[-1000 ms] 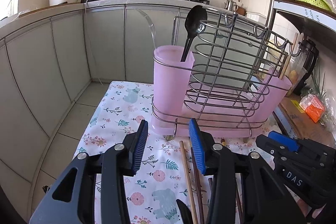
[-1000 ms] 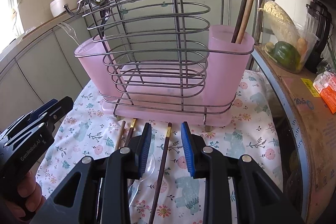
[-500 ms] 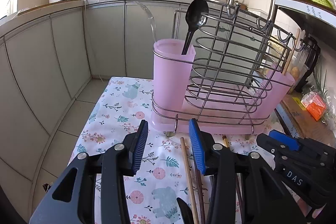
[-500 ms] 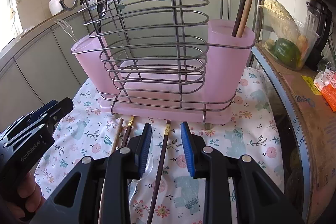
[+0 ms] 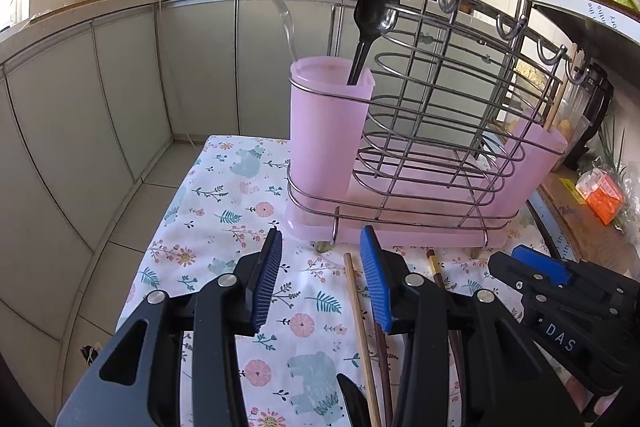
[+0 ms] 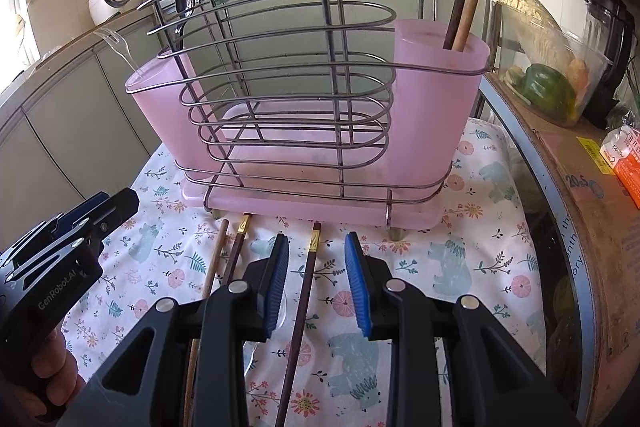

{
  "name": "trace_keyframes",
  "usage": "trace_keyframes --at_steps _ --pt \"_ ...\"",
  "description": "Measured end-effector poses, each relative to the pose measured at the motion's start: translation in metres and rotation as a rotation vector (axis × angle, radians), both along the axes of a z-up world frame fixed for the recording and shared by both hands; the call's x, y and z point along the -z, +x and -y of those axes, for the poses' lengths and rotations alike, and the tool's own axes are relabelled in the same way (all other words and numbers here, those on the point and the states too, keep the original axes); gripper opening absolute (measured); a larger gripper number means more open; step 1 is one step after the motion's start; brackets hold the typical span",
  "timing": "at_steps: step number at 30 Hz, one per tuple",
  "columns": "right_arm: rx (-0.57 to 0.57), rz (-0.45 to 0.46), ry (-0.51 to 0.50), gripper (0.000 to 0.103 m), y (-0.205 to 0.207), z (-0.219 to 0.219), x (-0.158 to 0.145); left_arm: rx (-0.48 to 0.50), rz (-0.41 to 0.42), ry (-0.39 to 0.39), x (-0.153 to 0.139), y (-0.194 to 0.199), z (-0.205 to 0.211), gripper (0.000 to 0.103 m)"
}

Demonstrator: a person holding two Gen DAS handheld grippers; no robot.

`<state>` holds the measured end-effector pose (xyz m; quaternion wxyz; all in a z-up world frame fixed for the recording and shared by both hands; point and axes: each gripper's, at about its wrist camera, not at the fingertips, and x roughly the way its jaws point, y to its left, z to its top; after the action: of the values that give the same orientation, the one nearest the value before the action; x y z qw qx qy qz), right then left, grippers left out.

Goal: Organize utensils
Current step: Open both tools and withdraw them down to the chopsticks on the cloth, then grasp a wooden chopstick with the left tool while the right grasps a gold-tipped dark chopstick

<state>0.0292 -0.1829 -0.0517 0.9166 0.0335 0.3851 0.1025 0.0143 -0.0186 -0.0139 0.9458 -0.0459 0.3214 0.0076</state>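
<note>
Both tools are black plastic frames with blue ribbed pads on the inner faces of their two fingers. The left tool (image 5: 320,283) shows round silver screws on its linkage arms and triangular cut-outs in the frame. The right tool (image 6: 316,283) is built the same way, silver screws included. White lettering reads "DAS" on the right tool's body and "GenRobot.AI" on the left tool's body. Bare skin of the left hand (image 6: 48,379) shows beneath that lettering.

Left hand-held gripper (image 5: 320,279) and right hand-held gripper (image 6: 316,283) both spread, empty.
</note>
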Motion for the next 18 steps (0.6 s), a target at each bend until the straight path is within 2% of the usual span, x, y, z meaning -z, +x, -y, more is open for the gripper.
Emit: trace_keyframes --at_steps 13,18 --pt "0.001 -0.038 0.01 0.028 0.006 0.0 0.01 0.007 -0.059 -0.021 0.014 0.009 -0.002 0.041" --pt "-0.014 -0.123 0.077 0.028 0.014 0.006 0.023 0.056 -0.137 -0.08 0.024 0.019 -0.012 0.041"
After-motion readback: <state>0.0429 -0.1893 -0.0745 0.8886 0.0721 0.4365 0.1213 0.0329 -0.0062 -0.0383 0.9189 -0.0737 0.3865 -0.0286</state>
